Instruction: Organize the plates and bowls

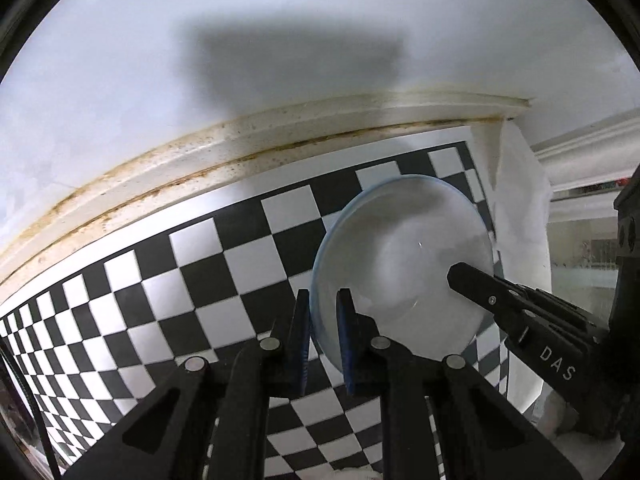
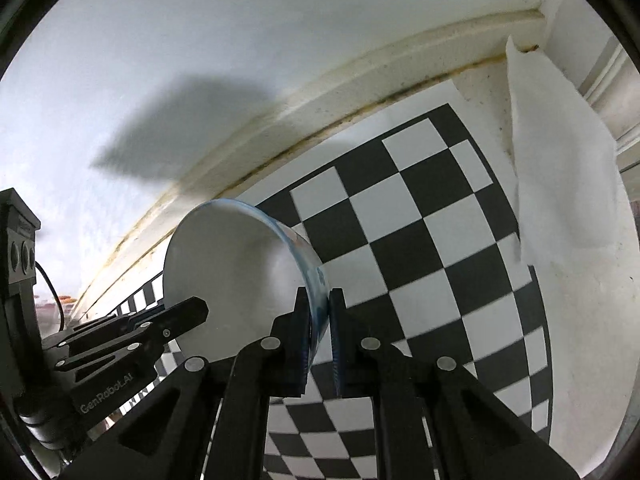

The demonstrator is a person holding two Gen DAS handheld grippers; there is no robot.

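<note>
Both grippers (image 1: 324, 304) (image 2: 319, 304) pinch the bowl (image 1: 400, 256) rim; right view shows paper (image 2: 560, 184).

A pale grey-white painted wall (image 1: 280, 12) fills the far half of the scene, crossed by a broad dark shadow (image 1: 292, 60). A cream moulding strip (image 1: 240, 140) with brown grime along its seams runs where the wall meets the bench. A black-and-white checkerboard sheet (image 1: 180, 280) covers the bench. At the right hangs a white cloth (image 2: 560, 184).
</note>
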